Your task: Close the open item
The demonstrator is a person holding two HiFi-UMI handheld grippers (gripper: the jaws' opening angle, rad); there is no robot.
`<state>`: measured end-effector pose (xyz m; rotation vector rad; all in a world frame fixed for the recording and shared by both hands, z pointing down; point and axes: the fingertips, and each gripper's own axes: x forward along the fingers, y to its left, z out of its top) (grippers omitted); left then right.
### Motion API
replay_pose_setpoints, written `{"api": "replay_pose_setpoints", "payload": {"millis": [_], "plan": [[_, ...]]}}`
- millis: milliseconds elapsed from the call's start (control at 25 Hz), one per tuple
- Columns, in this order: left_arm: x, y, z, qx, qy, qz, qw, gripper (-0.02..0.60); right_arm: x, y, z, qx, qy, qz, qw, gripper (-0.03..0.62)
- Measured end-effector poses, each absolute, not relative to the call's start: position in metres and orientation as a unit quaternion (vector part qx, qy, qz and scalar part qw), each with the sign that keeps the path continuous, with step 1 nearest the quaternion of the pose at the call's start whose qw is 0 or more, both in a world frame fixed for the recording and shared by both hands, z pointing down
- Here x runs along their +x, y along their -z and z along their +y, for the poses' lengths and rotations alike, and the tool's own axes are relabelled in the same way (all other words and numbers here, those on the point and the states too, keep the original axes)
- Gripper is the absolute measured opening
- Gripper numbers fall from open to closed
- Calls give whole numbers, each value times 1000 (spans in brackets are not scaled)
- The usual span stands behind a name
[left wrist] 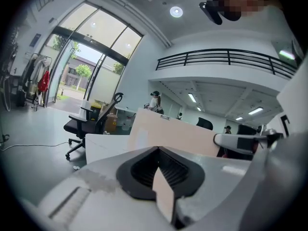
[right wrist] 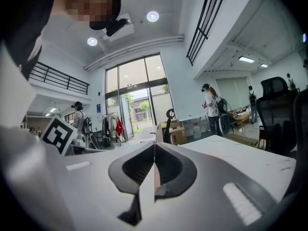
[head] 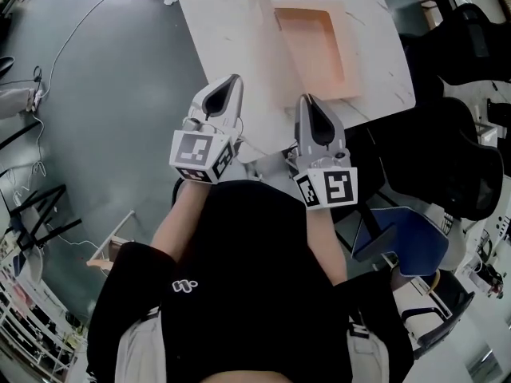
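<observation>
Peach box (head: 311, 46) open, ahead of jaws | left gripper (head: 231, 83) closed, empty | right gripper (head: 308, 102) closed, empty

Bright daylight from tall windows (left wrist: 91, 57) and ceiling lamps (left wrist: 176, 11); fisheye edges darken and bend

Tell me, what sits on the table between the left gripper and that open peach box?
Nothing. In the head view, only a bare strip of white tabletop separates the left gripper from the open box.
</observation>
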<state>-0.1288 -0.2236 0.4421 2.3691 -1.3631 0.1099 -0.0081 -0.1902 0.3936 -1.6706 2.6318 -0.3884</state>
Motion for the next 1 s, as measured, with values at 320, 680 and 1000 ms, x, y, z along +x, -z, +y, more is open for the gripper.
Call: {"api": "replay_pose_setpoints", "payload": {"millis": [320, 680, 1000], "plan": [[-108, -443, -221, 852, -47, -482, 199, 2, 36, -402, -195, -557, 158, 814, 38, 5], [-95, -445, -227, 847, -60, -490, 197, 2, 75, -414, -205, -570, 178, 801, 48, 9], [-74, -448, -229, 852, -73, -480, 195, 2, 111, -435, -208, -585, 208, 781, 60, 17]]}}
